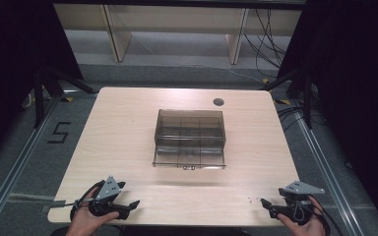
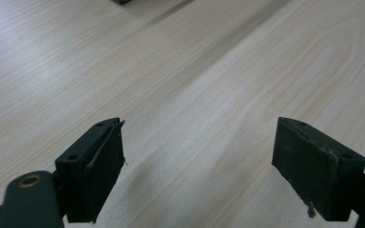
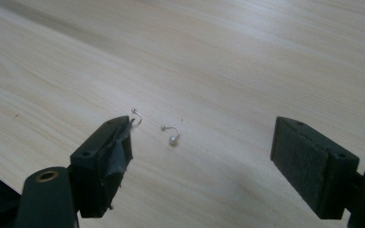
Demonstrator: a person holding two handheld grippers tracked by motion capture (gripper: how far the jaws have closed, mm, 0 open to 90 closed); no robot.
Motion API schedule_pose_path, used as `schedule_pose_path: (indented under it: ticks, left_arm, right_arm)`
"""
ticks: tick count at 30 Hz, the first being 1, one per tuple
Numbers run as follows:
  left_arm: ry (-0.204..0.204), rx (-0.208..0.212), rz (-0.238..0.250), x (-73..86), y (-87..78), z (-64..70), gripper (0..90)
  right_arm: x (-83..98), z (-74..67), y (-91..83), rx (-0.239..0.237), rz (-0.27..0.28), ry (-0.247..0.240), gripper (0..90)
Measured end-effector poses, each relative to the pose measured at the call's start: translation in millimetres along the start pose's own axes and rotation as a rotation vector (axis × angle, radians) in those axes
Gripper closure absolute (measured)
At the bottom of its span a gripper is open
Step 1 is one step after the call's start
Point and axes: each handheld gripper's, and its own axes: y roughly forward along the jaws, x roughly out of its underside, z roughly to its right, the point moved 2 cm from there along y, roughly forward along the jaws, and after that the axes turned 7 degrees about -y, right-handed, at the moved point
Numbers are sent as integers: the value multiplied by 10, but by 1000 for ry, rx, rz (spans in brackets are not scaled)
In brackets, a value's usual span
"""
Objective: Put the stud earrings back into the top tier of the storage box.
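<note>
Right gripper view: I see my right tool (image 3: 202, 142) with its jaws standing wide apart and nothing between the pads. Two small curved metal earrings lie on the pale wood counter (image 3: 247, 57) ahead of it. The first earring (image 3: 136, 117) sits just beyond the tip of the jaw on the left of that view, so close that I cannot tell whether it touches the pad. The second earring (image 3: 172, 135) lies just beside the first, inside the gap between the jaws, nearer the left-hand jaw than the other, clear of both pads. Both pieces rest flat on the wood.

From the high view, my right tool (image 1: 266, 202) is low at the near right corner of the counter, held in my right hand (image 1: 302, 223); faint specks on the wood just ahead of its tips mark the earrings, too small there to make out.

My left tool (image 2: 197, 156) also stands with its jaws apart, over bare wood. In the high view it sits at the near left corner (image 1: 133, 204), in my left hand (image 1: 86, 219), well apart from the earrings.

A smoky clear compartment box (image 1: 190, 138) stands at mid-counter, well beyond both tools.
</note>
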Motion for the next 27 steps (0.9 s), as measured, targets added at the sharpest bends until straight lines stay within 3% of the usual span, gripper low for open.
schedule_pose_path:
  ticks: [1, 2, 5, 6, 7, 8, 11, 12, 13, 15, 16, 19, 20, 27]
  left_arm:
    - [15, -1, 1, -5, 2, -7, 171]
    - [-2, 2, -3, 2, 2, 5, 171]
    - [1, 8, 7, -1, 4, 1, 172]
    - [27, -3, 4, -9, 3, -15, 171]
    - [27, -3, 4, -9, 3, -15, 172]
    - [-1, 3, -3, 1, -1, 7, 172]
    - [-5, 14, 10, -5, 2, 9, 171]
    - [-8, 16, 6, -1, 1, 10, 172]
    - [-5, 15, 2, -3, 4, 11, 172]
    - [5, 22, 16, -12, 11, 9, 171]
    - [15, 19, 14, -14, 11, 0, 171]
    - [30, 18, 3, -14, 3, -10, 171]
    - [-6, 19, 13, -8, 4, 8, 170]
    - [-5, 14, 9, -15, -4, -4, 164]
  right_arm:
    - [4, 0, -14, 4, -22, 0, 227]
    - [14, 20, 8, -1, -12, -39, 231]
    - [12, 6, -3, 3, -40, -34, 257]
    - [12, 30, 7, 0, -28, -64, 260]
    - [12, 30, 7, 0, -28, -64, 260]
    - [7, 35, 3, -11, -29, -77, 268]
    - [4, 7, -29, 3, -52, -60, 284]
    - [7, 42, -17, 12, -45, -116, 292]
    - [7, 42, -17, 12, -45, -116, 292]
    - [14, -7, -18, -3, -86, -59, 314]
    - [7, 17, -15, -8, -94, -86, 324]
    - [-3, 5, -20, 1, -111, -84, 341]
    - [-26, 37, -9, 0, -110, -133, 351]
    - [-117, 68, 0, -3, -159, -127, 387]
